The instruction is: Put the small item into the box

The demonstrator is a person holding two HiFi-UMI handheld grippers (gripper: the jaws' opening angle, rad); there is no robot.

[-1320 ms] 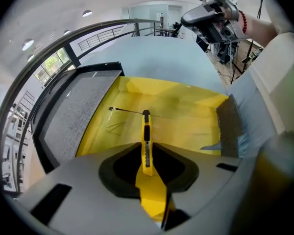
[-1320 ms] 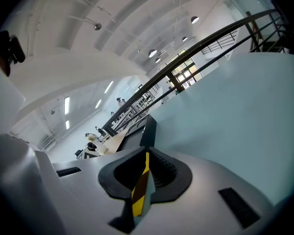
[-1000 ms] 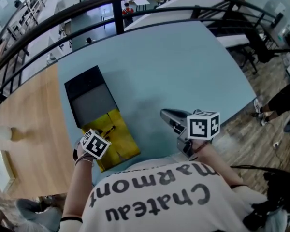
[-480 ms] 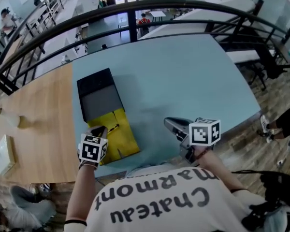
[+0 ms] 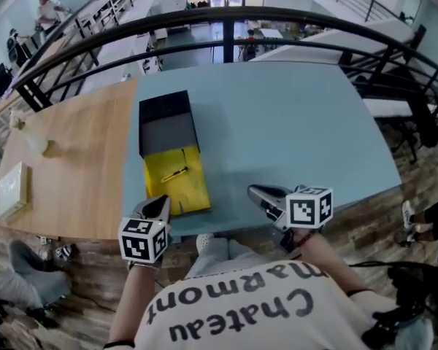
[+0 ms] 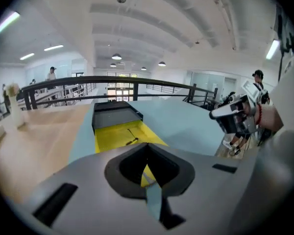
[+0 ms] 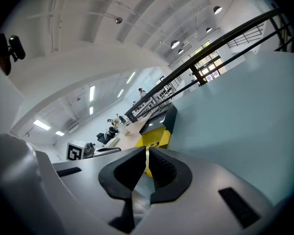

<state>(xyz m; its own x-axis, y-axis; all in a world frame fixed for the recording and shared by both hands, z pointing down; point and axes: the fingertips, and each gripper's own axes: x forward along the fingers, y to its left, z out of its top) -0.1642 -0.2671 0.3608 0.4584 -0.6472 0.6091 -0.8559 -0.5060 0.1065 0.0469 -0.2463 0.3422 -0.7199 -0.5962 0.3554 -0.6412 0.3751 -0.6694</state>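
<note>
Left gripper (image 5: pixel 160 203) and right gripper (image 5: pixel 252 191) clenched, empty; small item (image 5: pixel 174 173), maybe pen, in box (image 5: pixel 194 195); railing (image 5: pixel 226 14) beyond.

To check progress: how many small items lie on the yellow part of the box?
1. A thin dark item lies near the middle of the yellow part of the box. The black part could hide another inside.

right gripper (image 7: pixel 147 153) jaws seemingly together — yellow box (image 7: pixel 154 137) beyond

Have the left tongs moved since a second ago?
Yes. The left tongs, shut and empty, have drawn back from over the yellow flap to its near corner, toward the person.
</note>
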